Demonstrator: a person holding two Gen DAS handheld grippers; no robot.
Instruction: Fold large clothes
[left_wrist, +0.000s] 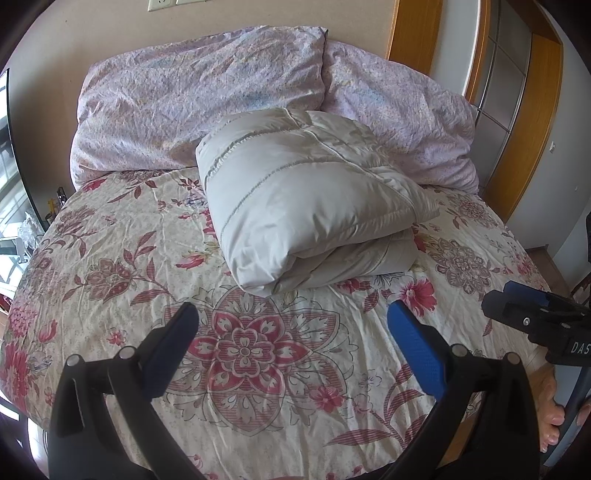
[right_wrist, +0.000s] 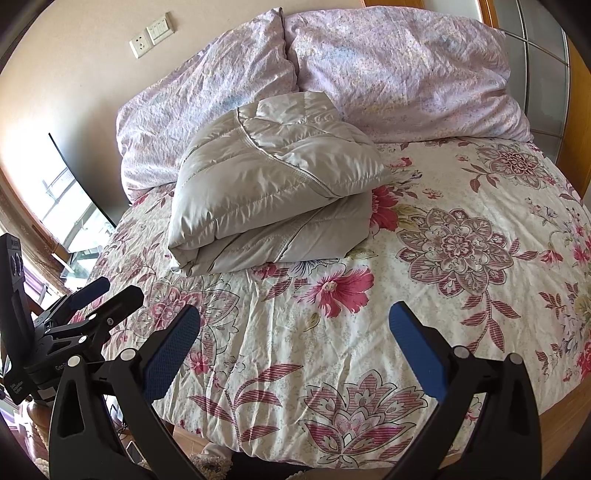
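Note:
A light grey puffer jacket (left_wrist: 306, 199) lies folded into a thick bundle on the floral bedspread (left_wrist: 110, 266), just in front of the pillows. It also shows in the right wrist view (right_wrist: 269, 184). My left gripper (left_wrist: 293, 314) is open and empty, held over the bed short of the jacket. My right gripper (right_wrist: 295, 317) is open and empty, also short of the jacket. The right gripper shows at the right edge of the left wrist view (left_wrist: 524, 306). The left gripper shows at the left of the right wrist view (right_wrist: 99, 299).
Two lilac pillows (left_wrist: 199, 99) (left_wrist: 406, 118) lean against the wall behind the jacket. A wooden door frame (left_wrist: 532, 122) stands at the right of the bed. A window (right_wrist: 70, 210) is at the left. A bare foot (left_wrist: 554, 417) shows on the floor.

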